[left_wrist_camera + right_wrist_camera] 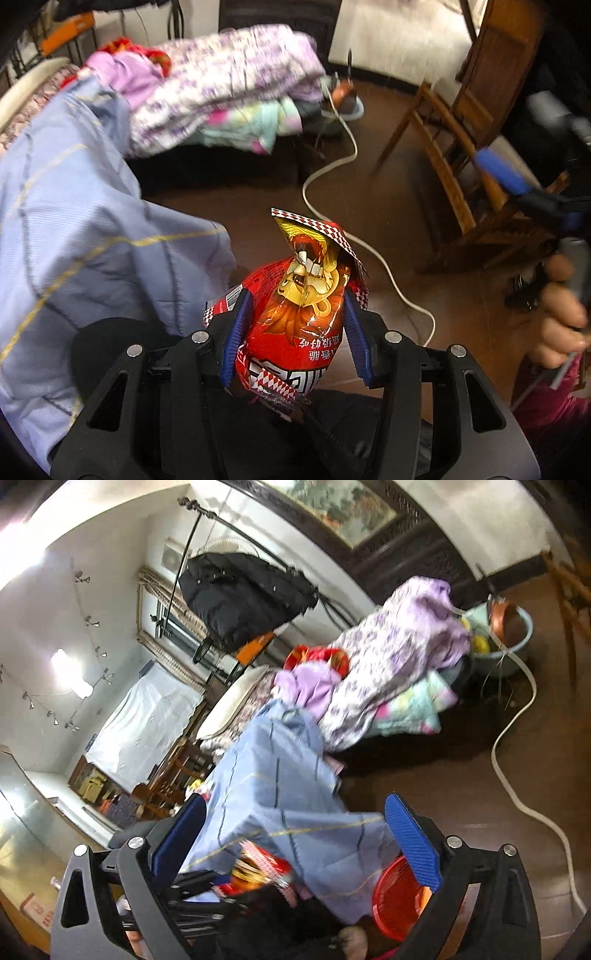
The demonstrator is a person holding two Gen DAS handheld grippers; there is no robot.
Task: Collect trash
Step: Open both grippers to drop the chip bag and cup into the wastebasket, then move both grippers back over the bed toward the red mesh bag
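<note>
the left gripper (295,332) is built of black linkage arms fixed with round silver screws, and its jaws are faced with ribbed blue pads. the right gripper (295,845) is made alike. a pink sleeve (550,410) is worn.

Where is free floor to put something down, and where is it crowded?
Bare brown floor lies between the blue cloth and the white cable. A narrower strip runs between that cable and the wooden chair. The bedding pile is crowded.
</note>
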